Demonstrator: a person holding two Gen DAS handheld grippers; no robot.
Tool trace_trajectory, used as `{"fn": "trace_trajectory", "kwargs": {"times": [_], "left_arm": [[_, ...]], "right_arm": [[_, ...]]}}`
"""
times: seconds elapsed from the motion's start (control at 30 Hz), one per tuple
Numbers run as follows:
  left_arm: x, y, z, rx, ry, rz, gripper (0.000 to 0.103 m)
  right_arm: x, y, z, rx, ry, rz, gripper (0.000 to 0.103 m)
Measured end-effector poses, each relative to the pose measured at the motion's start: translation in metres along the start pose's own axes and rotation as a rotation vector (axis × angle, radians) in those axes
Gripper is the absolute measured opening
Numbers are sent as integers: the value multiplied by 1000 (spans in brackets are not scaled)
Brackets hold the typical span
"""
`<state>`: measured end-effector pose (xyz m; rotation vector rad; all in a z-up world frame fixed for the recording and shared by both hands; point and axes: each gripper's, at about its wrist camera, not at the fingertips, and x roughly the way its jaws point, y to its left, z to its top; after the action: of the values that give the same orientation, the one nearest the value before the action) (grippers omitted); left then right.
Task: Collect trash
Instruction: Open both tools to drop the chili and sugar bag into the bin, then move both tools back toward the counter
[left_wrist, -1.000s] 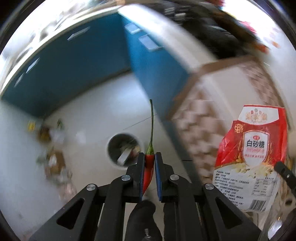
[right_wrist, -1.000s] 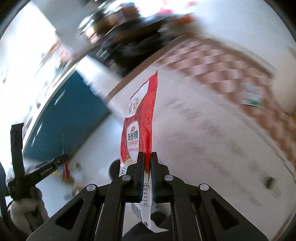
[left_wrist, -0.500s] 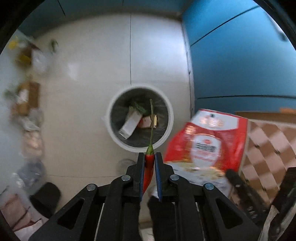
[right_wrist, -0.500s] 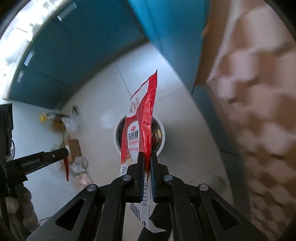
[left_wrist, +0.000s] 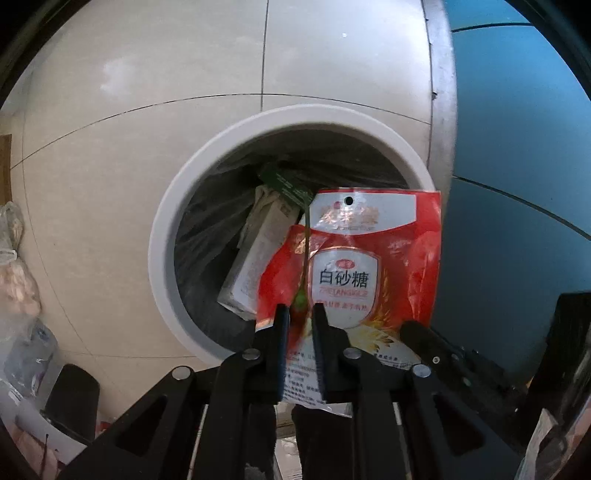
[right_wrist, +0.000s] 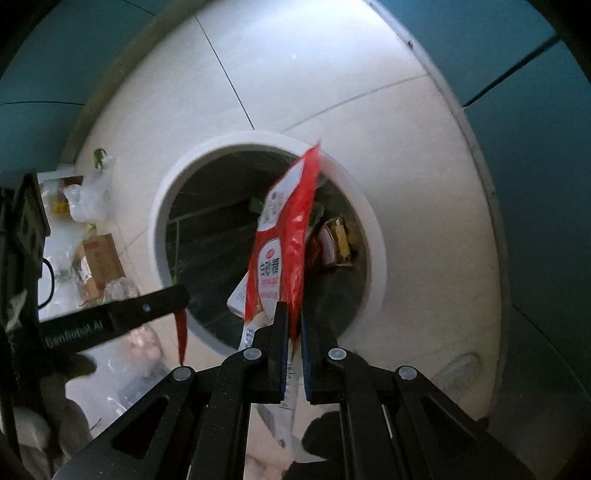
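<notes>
Bin lies at 12 o'clock below both tongs. Left tongs, just widened, free the chili; right tongs pinch the bag: release over the opening.

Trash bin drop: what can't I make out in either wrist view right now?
- Chilli: left wrist view, blurred against the red sugar bag. The left gripper jaws have just been opening with it between them, and how it sits there is unclear.
- Trash bin contents: the bag covers much of the inside in both views.
- Bag's lower end: right wrist view, hidden behind the right gripper shut on it.
- Floor litter: blurred, too small to name.
</notes>
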<state>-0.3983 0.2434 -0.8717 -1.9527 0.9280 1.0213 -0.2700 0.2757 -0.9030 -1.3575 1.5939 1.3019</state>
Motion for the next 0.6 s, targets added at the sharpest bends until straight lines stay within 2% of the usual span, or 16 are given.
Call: {"fn": "trace_trajectory", "kwargs": {"times": [0.03,0.07,0.1,0.13,0.17,0.2,0.23,0.3,0.37,0.43,0.5,0.6], "left_arm": [[-3,0,-1,1,-8,10,24],[-5,0,-1,1,-16,14,44],[-9,2,-3,-3,-30,15,73],[-13,3,-4,-6,-40,13,84],[-18,5,-7,-11,-58,12,89],[-22,7,-9,-15,-68,18,89],[-27,8,-12,-15,-79,30,90],[-35,10,-21,-16,-105,54,96],[-45,10,-30,-8,-135,79,96],[-55,8,-42,3,-166,118,96],[-64,8,-54,15,-191,149,96],[-81,7,-75,29,-263,206,96]], "right_arm": [[7,-1,6,0,26,2,10],[13,-3,10,9,44,3,13],[16,-6,13,17,56,5,21],[16,-9,16,18,57,7,37],[11,-10,16,18,53,-1,47],[6,-11,16,18,37,-16,61],[-1,-11,16,12,15,-20,66],[-11,-11,15,6,-1,-35,68],[-21,-14,12,-2,-18,-49,78],[-34,-13,3,-30,-50,-82,97],[-47,-10,-11,-72,-87,-135,102],[-60,-8,-29,-118,-109,-182,103]]}}
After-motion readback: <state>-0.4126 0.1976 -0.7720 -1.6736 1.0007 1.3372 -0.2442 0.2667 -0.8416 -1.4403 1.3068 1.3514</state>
